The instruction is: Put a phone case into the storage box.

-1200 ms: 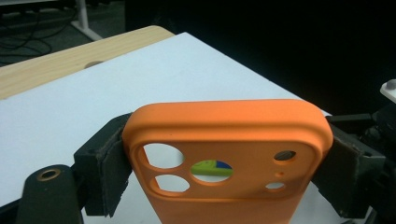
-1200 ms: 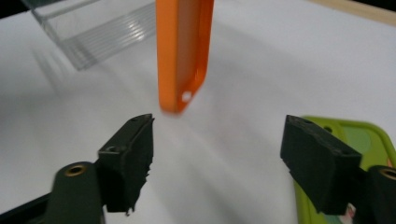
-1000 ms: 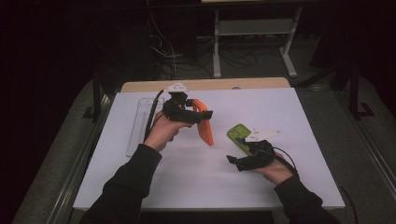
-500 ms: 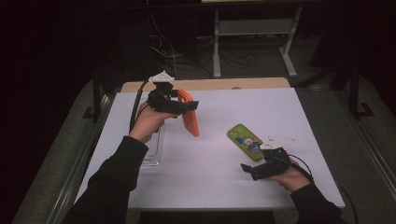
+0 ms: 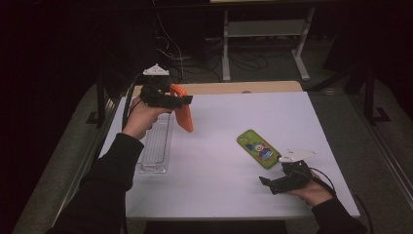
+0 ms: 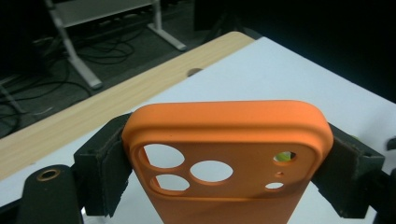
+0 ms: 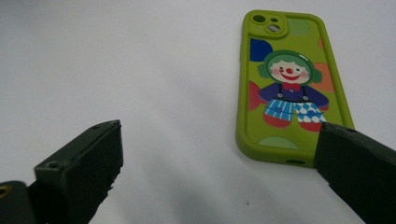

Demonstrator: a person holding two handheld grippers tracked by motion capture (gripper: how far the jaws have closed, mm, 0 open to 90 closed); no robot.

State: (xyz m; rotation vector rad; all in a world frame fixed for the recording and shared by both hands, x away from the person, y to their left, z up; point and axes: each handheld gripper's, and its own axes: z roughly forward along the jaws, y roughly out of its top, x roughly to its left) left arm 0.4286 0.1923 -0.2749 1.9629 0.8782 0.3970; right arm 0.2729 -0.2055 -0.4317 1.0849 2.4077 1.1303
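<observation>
Now the right hand-held gripper (image 5: 276, 184) has just spread its jaws, leaving the green phone case (image 5: 258, 148) on the bench (image 5: 219, 195) just ahead; the left hand-held gripper (image 5: 181, 100), clamped on the orange case (image 5: 183, 115), has lifted it away.

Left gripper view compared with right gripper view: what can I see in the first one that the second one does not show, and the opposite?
The left gripper view has the orange phone case clamped between the left gripper's pads, with a wooden table edge and a metal stand behind. The right gripper view has the green clown phone case lying flat beyond the open right gripper, whose jaws have just been opening with nothing between them. Both share the white table surface.
</observation>
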